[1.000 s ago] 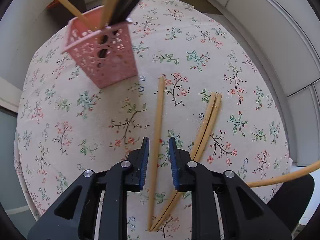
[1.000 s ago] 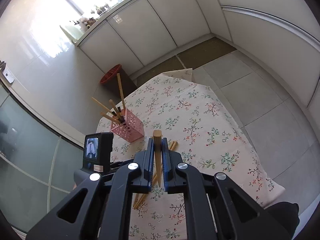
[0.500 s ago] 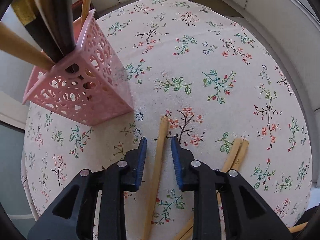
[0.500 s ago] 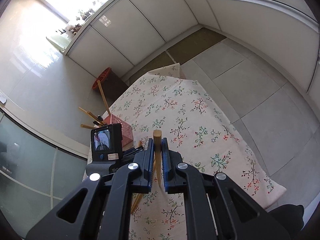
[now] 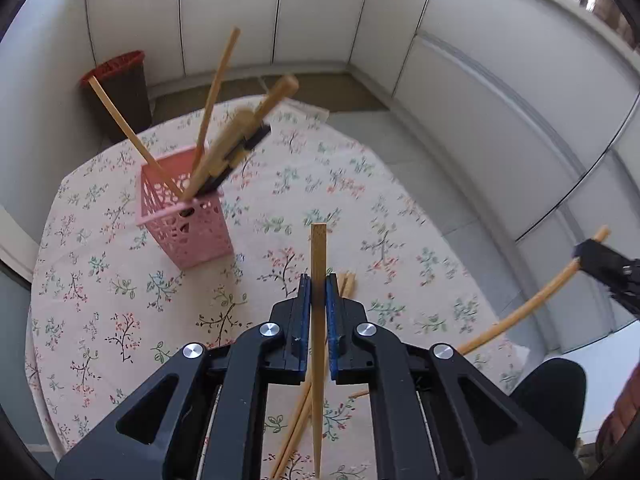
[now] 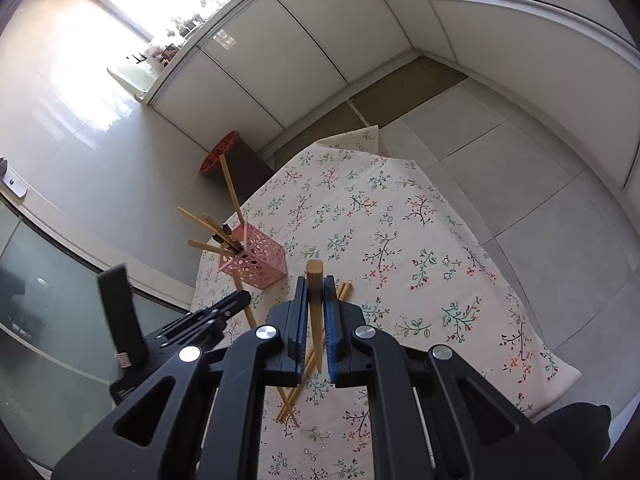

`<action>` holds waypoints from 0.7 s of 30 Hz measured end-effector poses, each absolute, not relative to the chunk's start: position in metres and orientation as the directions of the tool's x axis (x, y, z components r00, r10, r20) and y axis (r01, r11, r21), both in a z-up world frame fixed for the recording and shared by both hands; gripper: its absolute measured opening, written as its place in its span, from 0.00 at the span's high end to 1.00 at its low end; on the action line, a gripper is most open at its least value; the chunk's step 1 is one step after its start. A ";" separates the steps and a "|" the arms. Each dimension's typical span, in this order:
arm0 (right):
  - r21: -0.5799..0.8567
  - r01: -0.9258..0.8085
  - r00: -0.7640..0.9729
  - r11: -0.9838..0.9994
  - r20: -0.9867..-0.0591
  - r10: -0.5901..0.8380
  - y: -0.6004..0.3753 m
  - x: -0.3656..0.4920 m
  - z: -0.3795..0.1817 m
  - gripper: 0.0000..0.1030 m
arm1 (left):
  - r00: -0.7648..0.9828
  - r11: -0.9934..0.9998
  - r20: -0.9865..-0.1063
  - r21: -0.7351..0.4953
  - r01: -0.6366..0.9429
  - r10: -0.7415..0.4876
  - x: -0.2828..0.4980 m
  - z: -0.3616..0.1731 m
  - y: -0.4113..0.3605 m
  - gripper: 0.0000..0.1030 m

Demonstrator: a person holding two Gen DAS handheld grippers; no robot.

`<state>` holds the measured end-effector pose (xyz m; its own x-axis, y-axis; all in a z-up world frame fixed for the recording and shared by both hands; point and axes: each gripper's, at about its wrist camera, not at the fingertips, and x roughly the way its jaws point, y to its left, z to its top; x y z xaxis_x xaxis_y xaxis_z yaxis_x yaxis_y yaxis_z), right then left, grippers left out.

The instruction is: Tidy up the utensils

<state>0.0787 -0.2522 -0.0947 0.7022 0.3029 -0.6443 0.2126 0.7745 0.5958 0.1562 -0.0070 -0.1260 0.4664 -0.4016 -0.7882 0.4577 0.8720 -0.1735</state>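
Home kitchen: white cabinets (image 6: 280,52), tiled floor (image 6: 520,168), floral tablecloth (image 6: 400,240) on table, cluttered window sill (image 6: 168,40), waste bin (image 5: 120,88).

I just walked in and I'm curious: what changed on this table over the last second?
The left gripper has just closed its jaws on a flat chopstick that lay on the cloth and lifted it clear. The right gripper kept its round chopstick; the pink basket and the loose pair stayed put.

left gripper (image 5: 316,292) clamping chopstick (image 5: 318,256) (lifted), pink holder (image 5: 188,220)
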 end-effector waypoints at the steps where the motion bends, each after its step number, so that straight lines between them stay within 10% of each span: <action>1: 0.595 0.204 0.706 0.777 -0.639 0.305 -0.250 0.078 -0.091 0.92 | 0.496 0.868 -0.756 -0.189 0.458 -0.427 0.148 -0.115 0.001 0.94; 21: 0.610 0.100 0.749 0.786 -0.566 0.344 -0.238 0.089 -0.029 0.92 | 0.878 0.968 -0.409 -0.079 0.237 -0.248 0.159 0.053 0.052 0.94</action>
<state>0.0891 -0.2380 -0.0292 0.7492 0.3441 -0.5659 0.0997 0.7861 0.6100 0.1594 0.0516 0.0532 0.8782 -0.2483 -0.4087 0.2368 0.9683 -0.0793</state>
